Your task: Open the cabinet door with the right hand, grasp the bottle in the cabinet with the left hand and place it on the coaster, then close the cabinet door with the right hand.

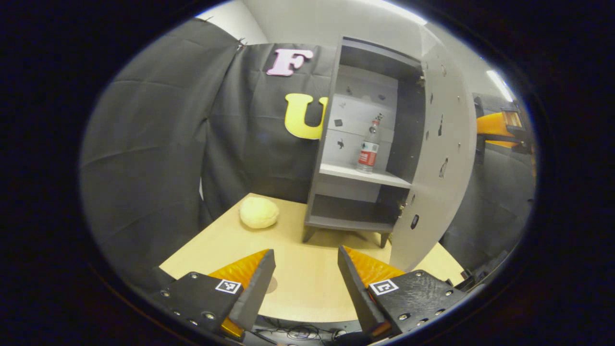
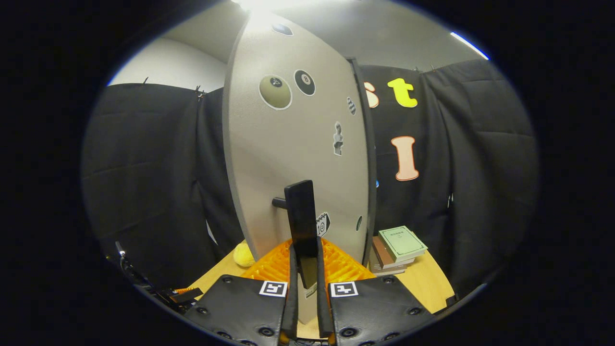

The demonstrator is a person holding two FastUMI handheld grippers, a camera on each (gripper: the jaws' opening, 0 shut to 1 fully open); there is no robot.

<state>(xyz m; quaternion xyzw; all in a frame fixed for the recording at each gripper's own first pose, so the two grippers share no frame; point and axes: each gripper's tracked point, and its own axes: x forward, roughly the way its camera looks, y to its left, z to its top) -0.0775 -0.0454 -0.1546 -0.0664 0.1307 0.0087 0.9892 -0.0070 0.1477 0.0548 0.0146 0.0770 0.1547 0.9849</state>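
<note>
Cabinet (image 1: 355,192): grey, standing on short legs at the far side of the table (image 1: 307,283); open at the front, one shelf across the middle, a lower compartment beneath.
Door (image 1: 439,158): swung wide open to the right of the cabinet, pale, dotted with small stickers; in the right gripper view seen from its outer face (image 2: 293,158), with a dark upright handle (image 2: 301,218) standing off it on a short stub.
Bottle (image 1: 369,148): upright on the cabinet's middle shelf, toward the right side of the compartment; clear, with a red label and a pale cap; untouched.
Left gripper (image 1: 306,283): low over the table in front of the cabinet, well apart from the bottle; jaws spread wide, nothing between them.
Right gripper (image 2: 305,278): at the door handle, outside the cabinet; jaws drawn nearly together with the handle's lower end between them, both fingers seeming to press on it.
Yellow lump (image 1: 259,212): soft and rounded, on the table just left of the cabinet.
Books (image 2: 396,250): small stack on the table to the right of the cabinet door, green one on top.
Coaster: cannot tell which thing it is.
</note>
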